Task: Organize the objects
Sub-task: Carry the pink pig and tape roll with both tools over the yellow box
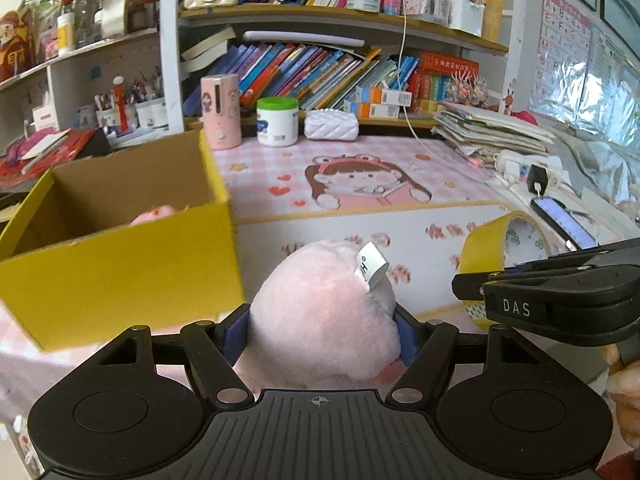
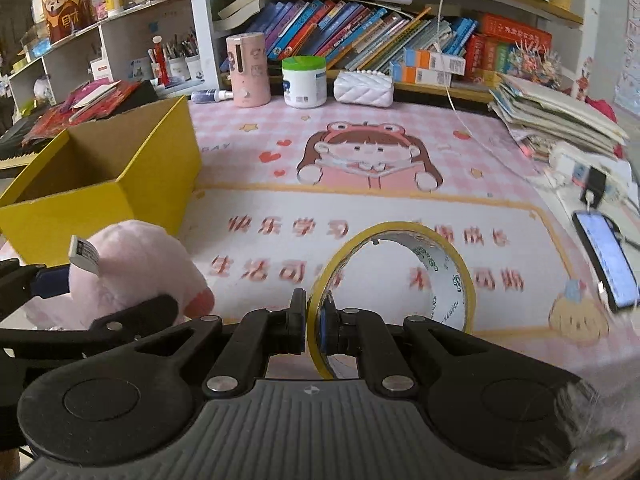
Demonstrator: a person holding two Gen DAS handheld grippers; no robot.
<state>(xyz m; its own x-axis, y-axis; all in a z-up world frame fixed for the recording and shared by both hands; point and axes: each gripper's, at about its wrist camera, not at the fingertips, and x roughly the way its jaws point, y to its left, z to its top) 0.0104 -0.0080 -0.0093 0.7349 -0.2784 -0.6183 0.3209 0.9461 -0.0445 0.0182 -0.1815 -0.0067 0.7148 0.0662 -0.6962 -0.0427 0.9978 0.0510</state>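
My left gripper (image 1: 322, 330) is shut on a pink plush toy (image 1: 324, 312) with a white tag, held just right of the open yellow cardboard box (image 1: 120, 264). Another pink item (image 1: 154, 213) lies inside the box. My right gripper (image 2: 314, 326) is shut on the rim of a yellow tape roll (image 2: 456, 276), held upright over the pink desk mat (image 2: 400, 208). The tape roll (image 1: 484, 248) and the right gripper's black body also show at the right of the left wrist view. The plush (image 2: 136, 272) and the box (image 2: 120, 184) show at the left of the right wrist view.
At the back of the desk stand a pink cylinder device (image 2: 248, 72), a white jar with a green lid (image 2: 304, 82) and a white quilted pouch (image 2: 364, 88). A stack of papers (image 2: 560, 120) and a lit phone (image 2: 608, 260) lie at the right. Bookshelves rise behind.
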